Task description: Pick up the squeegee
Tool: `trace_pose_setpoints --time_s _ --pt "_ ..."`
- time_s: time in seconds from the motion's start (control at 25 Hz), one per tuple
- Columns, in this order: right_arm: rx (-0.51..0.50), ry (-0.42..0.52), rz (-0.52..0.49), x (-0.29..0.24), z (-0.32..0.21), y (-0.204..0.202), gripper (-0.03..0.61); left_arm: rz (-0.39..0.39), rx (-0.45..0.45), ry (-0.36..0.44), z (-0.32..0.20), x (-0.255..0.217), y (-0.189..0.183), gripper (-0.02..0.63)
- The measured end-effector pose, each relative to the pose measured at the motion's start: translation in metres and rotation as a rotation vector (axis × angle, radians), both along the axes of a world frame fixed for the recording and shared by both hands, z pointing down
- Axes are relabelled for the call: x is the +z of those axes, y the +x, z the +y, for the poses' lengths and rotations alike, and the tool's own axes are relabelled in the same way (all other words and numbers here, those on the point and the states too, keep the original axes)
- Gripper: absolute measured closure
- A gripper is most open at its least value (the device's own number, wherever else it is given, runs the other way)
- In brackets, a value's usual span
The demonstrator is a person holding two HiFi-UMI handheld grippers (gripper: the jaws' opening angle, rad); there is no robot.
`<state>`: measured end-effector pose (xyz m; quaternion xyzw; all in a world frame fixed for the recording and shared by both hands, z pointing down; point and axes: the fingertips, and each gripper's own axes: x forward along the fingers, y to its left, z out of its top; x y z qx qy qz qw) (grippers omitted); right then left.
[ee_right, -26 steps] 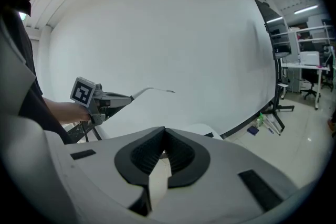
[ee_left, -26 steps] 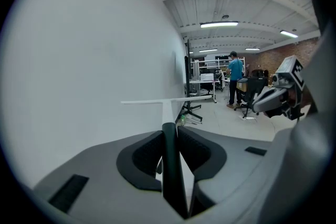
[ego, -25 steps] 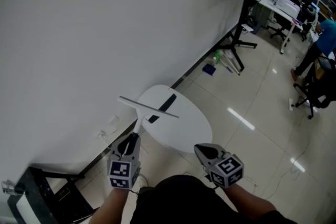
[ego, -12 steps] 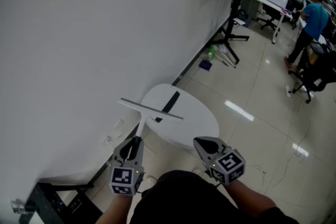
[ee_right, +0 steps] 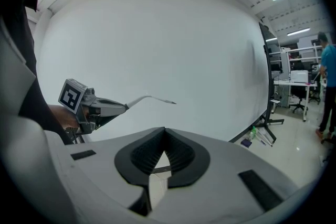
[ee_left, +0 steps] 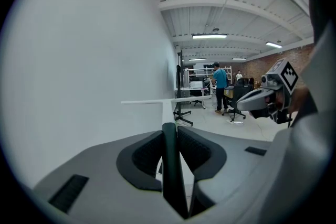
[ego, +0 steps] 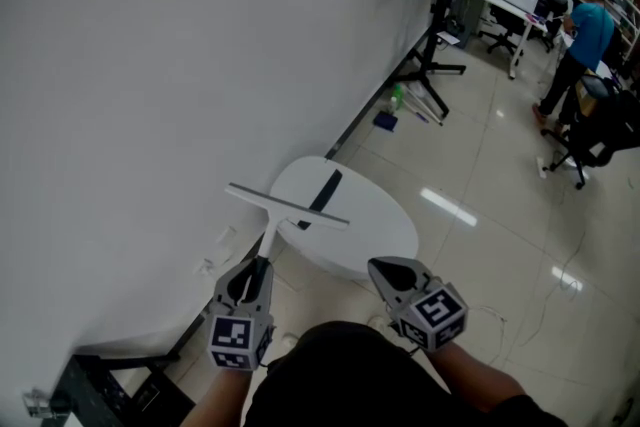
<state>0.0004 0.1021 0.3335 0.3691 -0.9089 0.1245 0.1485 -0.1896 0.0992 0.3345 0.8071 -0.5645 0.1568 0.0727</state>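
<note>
My left gripper [ego: 256, 267] [ee_left: 169, 136] is shut on the dark handle [ee_left: 169, 160] of the squeegee [ego: 287, 204]. Its white neck rises from the jaws to a long pale crossbar blade [ee_left: 163, 102], held in the air beside the white wall and over the near edge of a round white table [ego: 375, 227]. To the right, my right gripper [ego: 380, 269] [ee_right: 164, 130] hangs with its jaws together and nothing between them. The right gripper view shows the left gripper [ee_right: 111, 107] with the squeegee [ee_right: 152, 98] sticking out of it.
A black strip [ego: 322, 196] lies on the round table. The white wall [ego: 150, 65] runs along the left. A black stand [ego: 437, 65], a green bottle [ego: 397, 98] and a blue item sit on the floor farther off. A person in blue [ego: 582, 30], desks and chairs are at far right.
Both grippers have drifted a little across the room with the squeegee still in the left one. The view has swung, so the far room shows more to the left.
</note>
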Motion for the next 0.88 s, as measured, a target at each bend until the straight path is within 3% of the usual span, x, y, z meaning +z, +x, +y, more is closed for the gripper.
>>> trace_pose_setpoints --time_s 0.88 --pt "-0.016 0.010 0.012 -0.001 0.006 0.004 0.571 0.014 -0.029 0.006 0.006 -0.001 0.005 0.517"
